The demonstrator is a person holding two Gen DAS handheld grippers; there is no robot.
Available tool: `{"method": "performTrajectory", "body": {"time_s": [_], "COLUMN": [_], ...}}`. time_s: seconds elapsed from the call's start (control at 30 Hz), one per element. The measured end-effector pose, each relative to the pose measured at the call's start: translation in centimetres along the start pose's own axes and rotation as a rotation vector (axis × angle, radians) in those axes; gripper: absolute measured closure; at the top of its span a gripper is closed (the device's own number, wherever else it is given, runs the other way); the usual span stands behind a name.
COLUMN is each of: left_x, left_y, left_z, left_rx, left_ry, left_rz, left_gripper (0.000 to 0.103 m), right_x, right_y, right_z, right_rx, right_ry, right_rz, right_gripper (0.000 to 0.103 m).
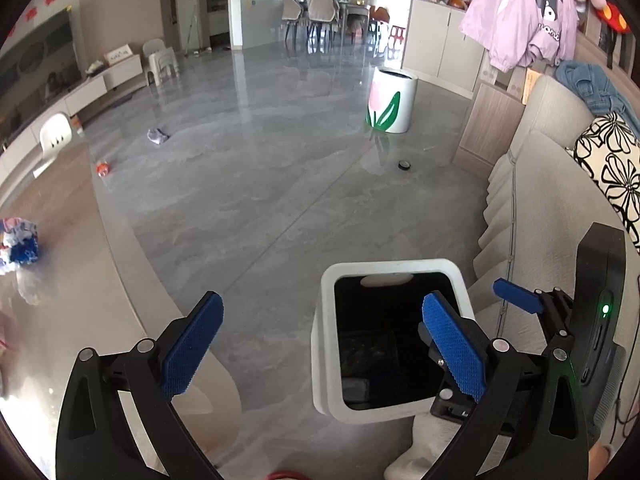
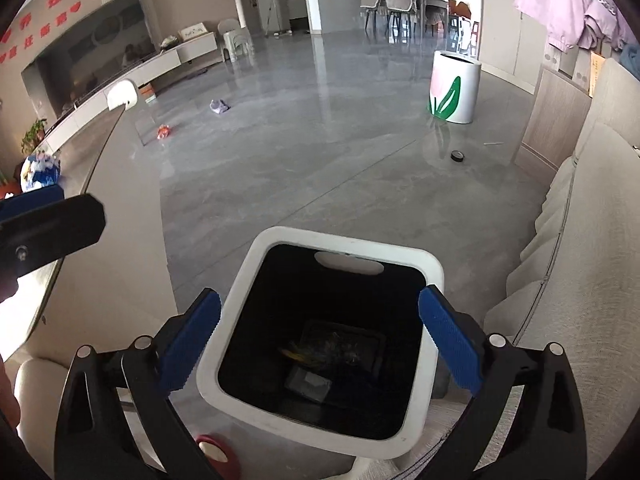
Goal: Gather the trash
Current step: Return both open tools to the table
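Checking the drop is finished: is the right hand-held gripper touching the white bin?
Apart. The right wrist view shows the open right hand-held gripper above the white bin, its fingers empty.

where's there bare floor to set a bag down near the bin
Widest bare patch: grey marble floor beyond the white square-rimmed trash bin, out to the white tulip-print bin and black tape roll. Crowded: the trash bin sits tight against the beige sofa; purple crumpled wrapper and orange wrapper litter the far left.
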State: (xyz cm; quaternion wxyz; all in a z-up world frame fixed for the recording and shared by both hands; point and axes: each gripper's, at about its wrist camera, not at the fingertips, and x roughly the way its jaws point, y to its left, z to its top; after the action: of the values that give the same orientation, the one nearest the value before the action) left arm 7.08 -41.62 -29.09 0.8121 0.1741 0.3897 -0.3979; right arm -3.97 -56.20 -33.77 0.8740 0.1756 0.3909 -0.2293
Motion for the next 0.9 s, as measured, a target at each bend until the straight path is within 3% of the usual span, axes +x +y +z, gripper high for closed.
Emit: {"method": "performTrajectory", "body": {"time_s": [0.23,0.5,0.9], "left_x": [-2.6,-6.9,-13.6], "left_y": [1.7,7.0,18.6], "left_z": [0.0,-0.9,-3.9], "left_rx": [-0.022,-0.103,-0.274], "left_ry": [-0.044,-0.101,-0.182], "left_rz": [0.021,0.094,0.288], "left_gripper": [0.005,0.005,0.005], "right_x": [-3.0,-6.0,-8.8], "right_y": [1.7,6.2,18.7], "right_z": [1.3,3.7,6.6], "right_rx": [-0.027,-0.105,-0.299], "right_ry": [-0.076,-0.165,-0.258], "right_rz": [0.039,0.107,0.279], "right_gripper": [0.004,0.004,0.004]}}
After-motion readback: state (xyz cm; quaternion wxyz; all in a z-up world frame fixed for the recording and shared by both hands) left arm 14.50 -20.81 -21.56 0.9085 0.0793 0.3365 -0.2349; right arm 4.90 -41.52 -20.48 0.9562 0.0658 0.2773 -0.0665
